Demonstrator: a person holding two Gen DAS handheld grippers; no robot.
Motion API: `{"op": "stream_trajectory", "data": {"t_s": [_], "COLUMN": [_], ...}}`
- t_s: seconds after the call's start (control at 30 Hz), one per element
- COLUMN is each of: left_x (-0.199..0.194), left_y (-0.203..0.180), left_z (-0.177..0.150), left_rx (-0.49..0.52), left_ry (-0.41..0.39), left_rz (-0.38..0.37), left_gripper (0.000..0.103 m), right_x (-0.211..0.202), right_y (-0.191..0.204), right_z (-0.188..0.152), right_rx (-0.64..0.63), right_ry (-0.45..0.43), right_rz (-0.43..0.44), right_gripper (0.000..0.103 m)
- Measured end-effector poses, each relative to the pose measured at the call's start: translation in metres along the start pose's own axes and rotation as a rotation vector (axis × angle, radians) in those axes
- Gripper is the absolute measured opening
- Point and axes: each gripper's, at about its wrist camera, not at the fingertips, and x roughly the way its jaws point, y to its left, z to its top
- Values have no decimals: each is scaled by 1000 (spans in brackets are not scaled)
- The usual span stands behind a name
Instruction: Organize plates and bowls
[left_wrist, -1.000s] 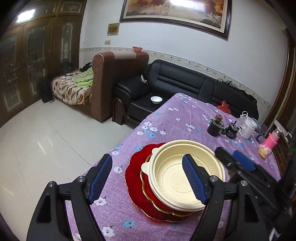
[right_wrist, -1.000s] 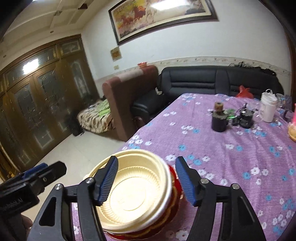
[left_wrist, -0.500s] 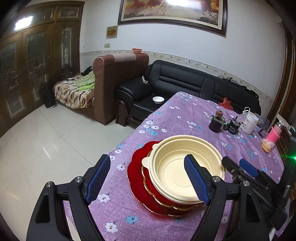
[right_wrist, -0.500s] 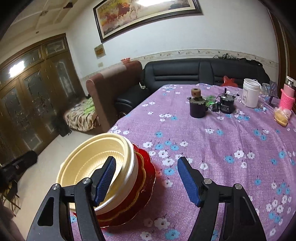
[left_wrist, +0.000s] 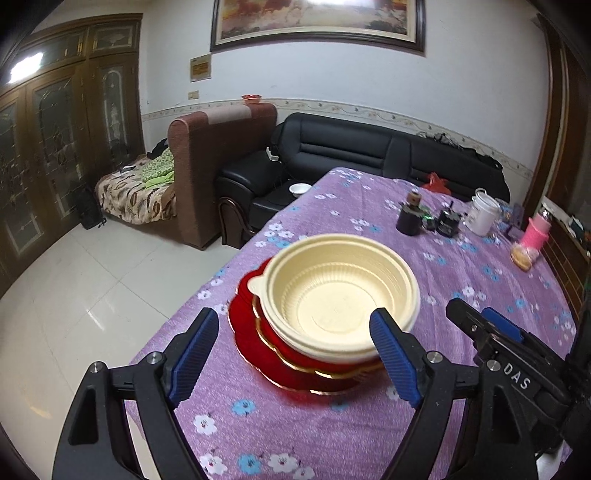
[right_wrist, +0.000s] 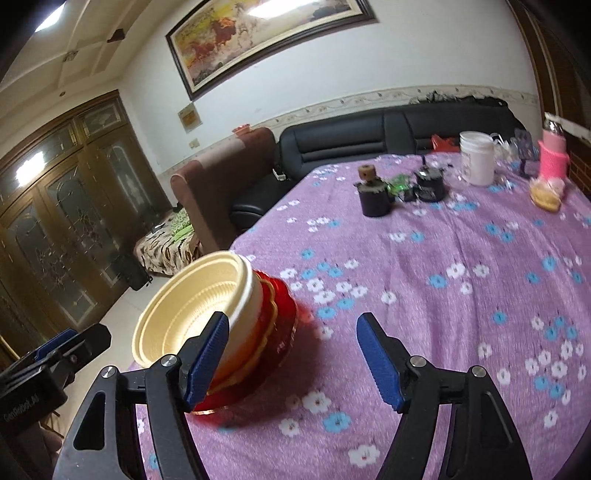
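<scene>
Both grippers are empty, jaws opening. The stacked cream bowls (left_wrist: 341, 295) on red plates (left_wrist: 255, 332) sit just ahead of the left gripper (left_wrist: 295, 358), and ahead-left of the right gripper (right_wrist: 290, 360). The stack sits near the table (right_wrist: 443, 295) edge; a nudge could tip it off. Only the right view shows the stack's side.

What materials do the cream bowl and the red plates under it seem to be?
Cream bowl: probably thin moulded plastic, matte, with ribbed walls and a small rim tab. Red plates: glossy, gold-edged, scalloped; plastic or glazed ceramic, I cannot tell which.
</scene>
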Motion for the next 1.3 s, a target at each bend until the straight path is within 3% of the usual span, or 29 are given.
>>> {"op": "stream_trajectory", "data": {"t_s": [0.27, 0.83, 1.3], "left_x": [-10, -12, 4], "left_y": [-18, -54, -63], "left_z": [-17, -58, -77], "left_rx": [50, 157, 145], "left_ry": [11, 57, 89], "left_rz": [-2, -10, -24], "left_gripper": [84, 89, 89], "right_x": [-12, -30, -27], "right_y": [-19, -31, -41], "right_z": [-17, -53, -73], "right_rx": [75, 67, 44], "right_ry": [20, 42, 76], "right_rz": [6, -13, -63], "right_gripper": [77, 78, 78]}}
